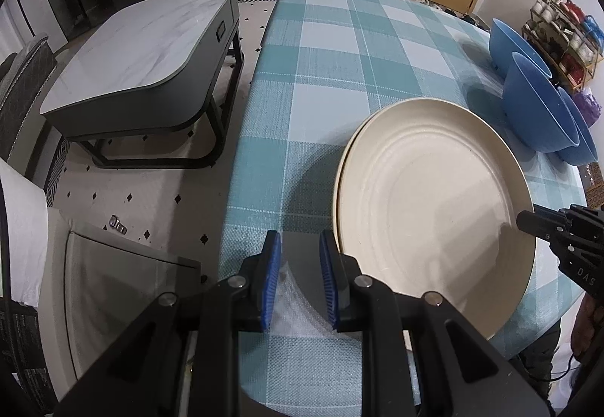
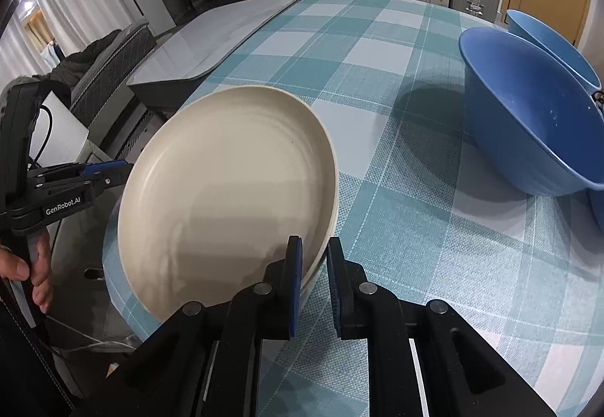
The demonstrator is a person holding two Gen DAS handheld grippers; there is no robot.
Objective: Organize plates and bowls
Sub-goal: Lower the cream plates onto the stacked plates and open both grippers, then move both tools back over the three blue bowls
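Two cream plates [image 1: 434, 209] [image 2: 226, 190] lie stacked near the front edge of the checked table [image 1: 339, 58] [image 2: 377, 39]. My right gripper [image 2: 315, 243] [image 1: 523, 218] straddles the stack's right rim, one finger over the plate and one outside it. A thin gap shows beside the rim, so the pads do not press. My left gripper [image 1: 300, 239] [image 2: 120, 167] stands just left of the stack, narrowly open over bare cloth with nothing between its fingers. Three blue bowls [image 1: 540, 107] [image 2: 528, 115] stand in a row at the table's right side.
A low marble-topped coffee table [image 1: 139, 50] [image 2: 211, 43] stands on the floor left of the table. A rack of cups [image 1: 558, 28] is beyond the bowls. A person's hand [image 2: 34, 266] grips the left tool. The table's left edge runs close by my left gripper.
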